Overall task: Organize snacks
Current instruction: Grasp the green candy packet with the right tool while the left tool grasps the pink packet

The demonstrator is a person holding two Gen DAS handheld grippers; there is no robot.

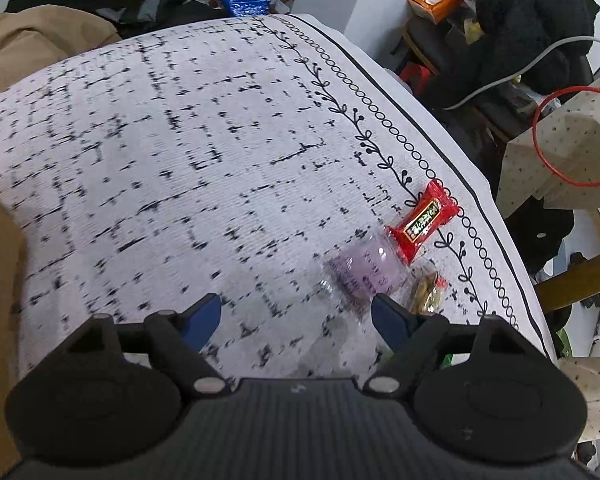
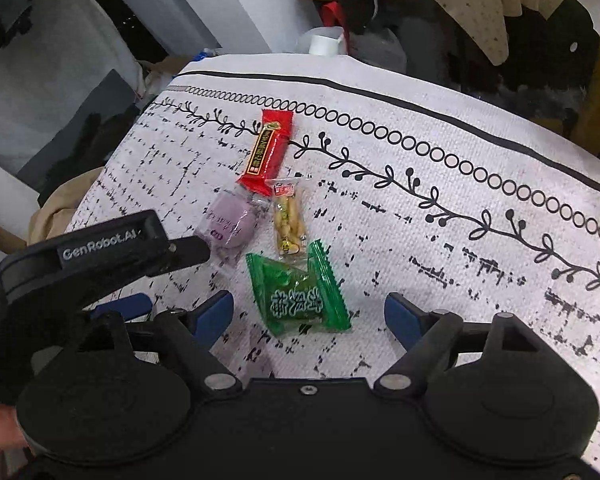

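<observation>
The patterned tablecloth (image 2: 440, 208) covers the table, and four snacks are gathered in a close cluster near its bordered edge, just inside the printed vine-and-ring border — no container or tray is seen, so the grouping itself is judged to be the arrangement, and it looks largely done.

The green packet (image 2: 298, 294) lies nearest the right gripper (image 2: 308, 312), whose jaws are spread wide and empty around the packet's near end; large white Chinese characters are printed on it, but they are not read with confidence. The red bar (image 2: 269, 152) lies farthest out, its end over the vine border, with a black-and-gold label of small characters too fine to read. The purple snack (image 2: 230, 224) in a clear wrapper sits beside the small clear packet of yellowish pieces (image 2: 287, 216), which bears a tiny red label.

The left gripper (image 1: 296, 314) is held apart and empty too, close by the purple snack — "GenRobot.AI" is read on its body in the right wrist view.

What is left is judged to be minor straightening.
</observation>
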